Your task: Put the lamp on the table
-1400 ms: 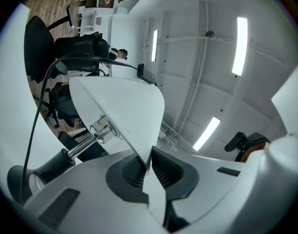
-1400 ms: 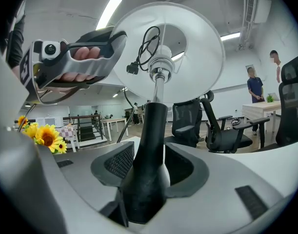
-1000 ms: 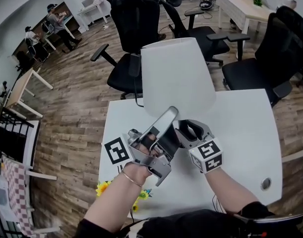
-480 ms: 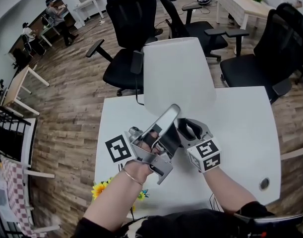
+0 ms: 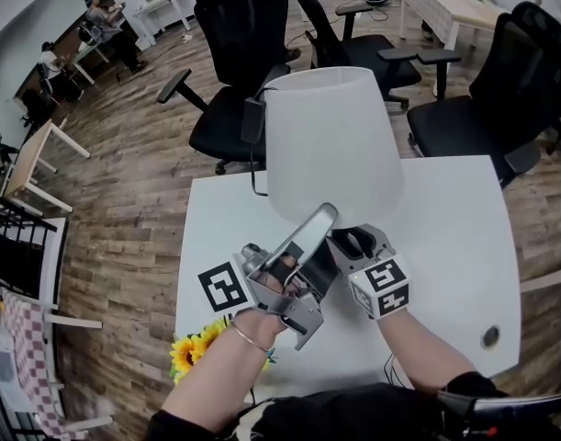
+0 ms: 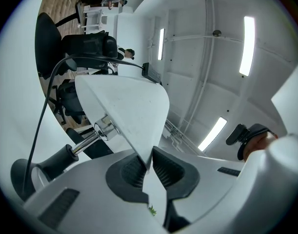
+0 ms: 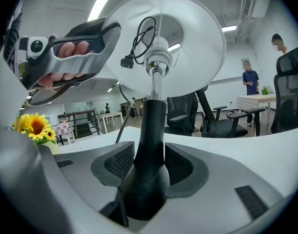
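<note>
The lamp has a white cone shade (image 5: 330,145) and a black stem (image 7: 151,126), and it stands upright over the white table (image 5: 445,237). My left gripper (image 5: 324,217) reaches up to the shade's lower rim (image 6: 134,121). That thin rim runs between its two dark pads, which lie against it; the jaws have just been opening a little. My right gripper (image 5: 352,243) is under the shade, shut on the stem just above the bulging base (image 7: 144,189). The lamp's black cord (image 5: 252,127) hangs down the shade's far left side.
Yellow artificial sunflowers (image 5: 193,352) lie at the table's near left corner. A cable grommet (image 5: 490,338) sits near the right front edge. Black office chairs (image 5: 234,72) (image 5: 500,99) crowd the table's far side. People stand at desks far off.
The lamp and both grippers stay where they were; only the head view has shifted slightly.
</note>
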Demonstrator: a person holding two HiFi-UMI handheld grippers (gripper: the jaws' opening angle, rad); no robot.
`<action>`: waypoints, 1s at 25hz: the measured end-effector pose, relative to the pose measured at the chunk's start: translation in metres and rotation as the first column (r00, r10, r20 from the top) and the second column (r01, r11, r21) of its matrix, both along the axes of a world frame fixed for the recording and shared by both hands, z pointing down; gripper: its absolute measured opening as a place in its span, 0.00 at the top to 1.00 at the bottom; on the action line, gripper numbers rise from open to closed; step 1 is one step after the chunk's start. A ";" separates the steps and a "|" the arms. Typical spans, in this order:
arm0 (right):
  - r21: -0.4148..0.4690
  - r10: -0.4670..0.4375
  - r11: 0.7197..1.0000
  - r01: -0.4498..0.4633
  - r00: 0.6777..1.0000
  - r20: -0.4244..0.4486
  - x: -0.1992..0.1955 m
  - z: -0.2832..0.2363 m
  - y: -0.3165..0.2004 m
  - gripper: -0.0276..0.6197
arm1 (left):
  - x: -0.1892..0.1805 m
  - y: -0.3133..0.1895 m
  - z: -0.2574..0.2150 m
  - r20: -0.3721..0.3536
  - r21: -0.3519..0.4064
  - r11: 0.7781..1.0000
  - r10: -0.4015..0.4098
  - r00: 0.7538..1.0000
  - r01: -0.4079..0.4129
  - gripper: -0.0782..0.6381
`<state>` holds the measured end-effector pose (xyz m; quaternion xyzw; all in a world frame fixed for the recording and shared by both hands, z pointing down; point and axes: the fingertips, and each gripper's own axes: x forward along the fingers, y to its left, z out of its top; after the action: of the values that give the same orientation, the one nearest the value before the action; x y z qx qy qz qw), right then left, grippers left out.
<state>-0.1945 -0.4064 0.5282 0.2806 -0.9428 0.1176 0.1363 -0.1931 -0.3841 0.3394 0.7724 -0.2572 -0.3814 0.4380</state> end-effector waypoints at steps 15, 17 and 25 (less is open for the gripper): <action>-0.143 0.009 0.990 -0.012 1.000 -0.020 0.001 0.010 0.002 0.64 | 0.004 0.010 0.010 0.045 -0.048 0.998 -0.049 0.998 0.051 0.83; -0.163 0.015 0.987 -0.019 1.000 -0.027 0.003 0.012 0.004 0.64 | 0.005 0.010 0.011 0.040 -0.056 0.997 -0.050 0.998 0.052 0.83; -0.189 0.008 0.982 -0.023 0.997 -0.079 0.014 0.013 0.011 0.64 | 0.009 0.008 0.011 0.017 -0.072 0.995 -0.062 0.998 0.063 0.82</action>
<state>-0.1800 -0.3951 0.5417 0.2780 -0.9191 0.1969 0.1980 -0.1846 -0.3757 0.3500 0.7503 -0.2981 -0.3795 0.4518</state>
